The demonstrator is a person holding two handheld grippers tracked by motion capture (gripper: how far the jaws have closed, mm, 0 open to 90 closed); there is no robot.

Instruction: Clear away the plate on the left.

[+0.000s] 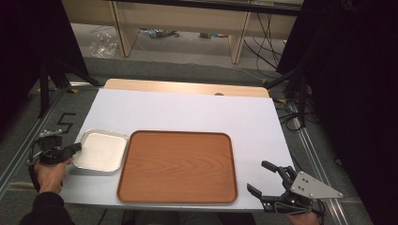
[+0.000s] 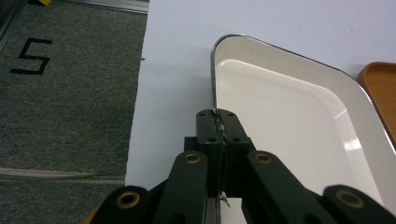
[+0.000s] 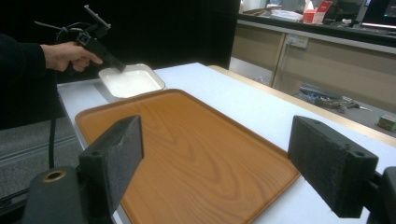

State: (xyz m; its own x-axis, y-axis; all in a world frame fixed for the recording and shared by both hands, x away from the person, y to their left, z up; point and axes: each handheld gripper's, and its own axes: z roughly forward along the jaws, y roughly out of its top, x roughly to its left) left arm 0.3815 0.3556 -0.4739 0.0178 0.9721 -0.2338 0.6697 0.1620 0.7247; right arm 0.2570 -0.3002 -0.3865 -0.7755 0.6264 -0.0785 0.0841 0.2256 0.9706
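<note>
While the left gripper point(image 2: 219, 122) is clamping the rim of the shallow white metal tray point(image 2: 299, 121) lying beside the wooden tray point(image 1: 177, 166), that thin edge risks slipping out; the right gripper point(image 1: 266, 178) is gaping empty.

floor mat point(image 2: 70, 93) | black taped mark — reads "5"

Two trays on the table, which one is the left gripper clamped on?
The small white metal tray, left of the big wooden tray. The left gripper is shut on its near-left rim; the wooden tray lies untouched, and the right gripper is open beside it.
</note>
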